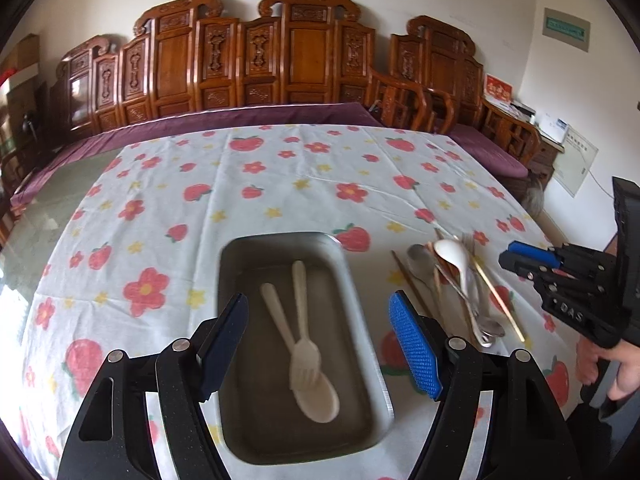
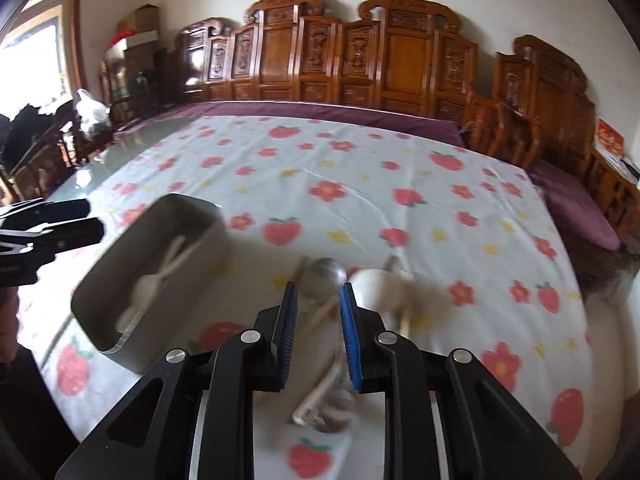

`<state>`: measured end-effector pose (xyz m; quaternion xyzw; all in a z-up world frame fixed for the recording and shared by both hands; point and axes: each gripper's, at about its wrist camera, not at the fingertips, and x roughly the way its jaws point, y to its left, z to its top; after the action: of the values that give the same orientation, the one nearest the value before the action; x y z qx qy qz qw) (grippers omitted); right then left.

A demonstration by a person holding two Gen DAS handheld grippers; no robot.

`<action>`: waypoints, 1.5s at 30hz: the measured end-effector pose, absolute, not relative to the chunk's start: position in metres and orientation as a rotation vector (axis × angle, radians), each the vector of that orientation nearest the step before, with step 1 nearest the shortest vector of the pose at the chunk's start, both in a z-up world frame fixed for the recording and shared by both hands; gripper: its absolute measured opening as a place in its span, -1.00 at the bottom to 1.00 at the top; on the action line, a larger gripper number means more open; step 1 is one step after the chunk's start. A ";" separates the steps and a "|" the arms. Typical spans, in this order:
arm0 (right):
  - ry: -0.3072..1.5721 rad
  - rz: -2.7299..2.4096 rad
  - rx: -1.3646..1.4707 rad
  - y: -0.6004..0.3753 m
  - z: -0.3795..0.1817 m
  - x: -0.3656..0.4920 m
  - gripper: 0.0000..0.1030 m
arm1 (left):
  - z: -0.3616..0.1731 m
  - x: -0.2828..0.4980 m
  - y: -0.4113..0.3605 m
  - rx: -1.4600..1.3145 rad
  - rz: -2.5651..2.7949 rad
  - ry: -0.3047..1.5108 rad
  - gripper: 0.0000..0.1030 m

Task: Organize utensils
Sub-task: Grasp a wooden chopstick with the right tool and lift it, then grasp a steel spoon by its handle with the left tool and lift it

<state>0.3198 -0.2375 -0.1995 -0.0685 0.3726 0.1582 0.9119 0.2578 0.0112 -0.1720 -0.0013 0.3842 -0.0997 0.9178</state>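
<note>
Two pale plastic pieces, a fork [image 1: 305, 354] and a spoon [image 1: 316, 398], already lie in the metal tray [image 1: 236, 264] on the bench; the left claw [image 1: 320, 340] hangs wide open and empty above them. The loose pile of utensils [image 1: 460, 288] waits beside the tray, most of the job left. The right claw [image 2: 318, 332], narrowly parted and empty, hovers over that pile
</note>
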 end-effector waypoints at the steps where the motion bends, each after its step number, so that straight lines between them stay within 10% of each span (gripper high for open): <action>1: 0.772 0.310 -0.137 -0.247 -0.204 0.321 -0.54 | -0.174 0.257 0.005 0.008 -0.211 0.792 0.36; 45: 0.947 0.192 -0.077 -0.310 -0.269 0.347 -0.89 | -0.225 0.273 -0.107 0.113 -0.320 0.908 0.15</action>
<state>0.3472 -0.3095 -0.2690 -0.0369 0.4553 0.0921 0.8848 0.2732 -0.1068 -0.2248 0.0543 0.4362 -0.1538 0.8849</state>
